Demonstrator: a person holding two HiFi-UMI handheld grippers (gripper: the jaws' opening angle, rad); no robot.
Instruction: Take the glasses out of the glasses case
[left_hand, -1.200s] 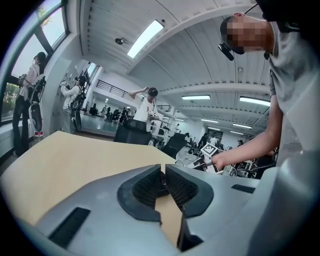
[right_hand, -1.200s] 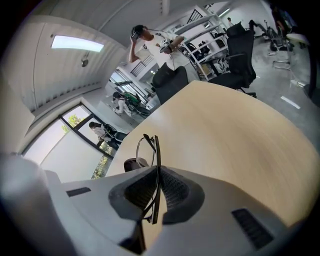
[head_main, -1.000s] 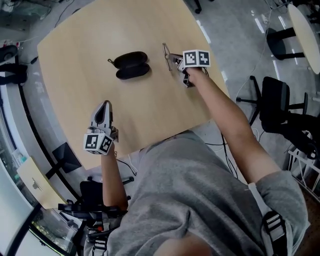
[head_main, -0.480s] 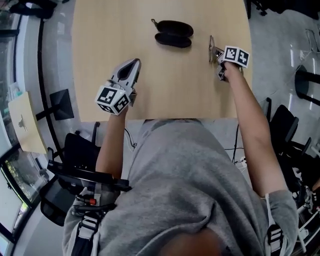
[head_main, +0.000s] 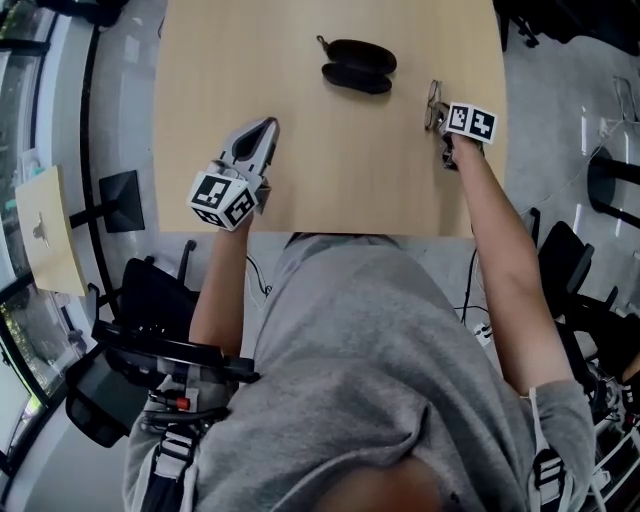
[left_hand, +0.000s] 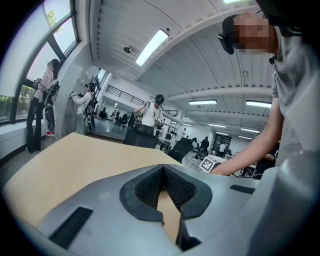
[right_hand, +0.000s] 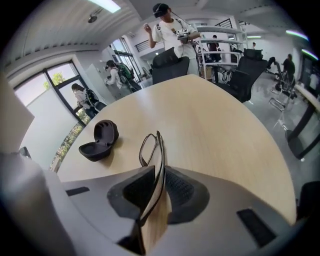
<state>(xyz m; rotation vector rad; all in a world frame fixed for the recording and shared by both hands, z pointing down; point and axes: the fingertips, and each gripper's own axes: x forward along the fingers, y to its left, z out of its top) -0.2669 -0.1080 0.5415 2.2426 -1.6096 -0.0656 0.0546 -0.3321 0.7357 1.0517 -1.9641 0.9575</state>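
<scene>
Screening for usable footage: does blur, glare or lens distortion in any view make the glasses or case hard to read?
Head view: even light, sharp, glasses small but clear, glasses case open and distinct. Right gripper view: heavy fisheye, dark corners, yet glasses and case crisp. Left gripper view: same fisheye, bright window at left, neither item shown.

Right tongs (right_hand: 158, 189): lowered toward bench (head_main: 330, 180); jaws just opening, glasses (right_hand: 159, 152) loose between them.
Left tongs (head_main: 262, 128): advanced over bench.
</scene>
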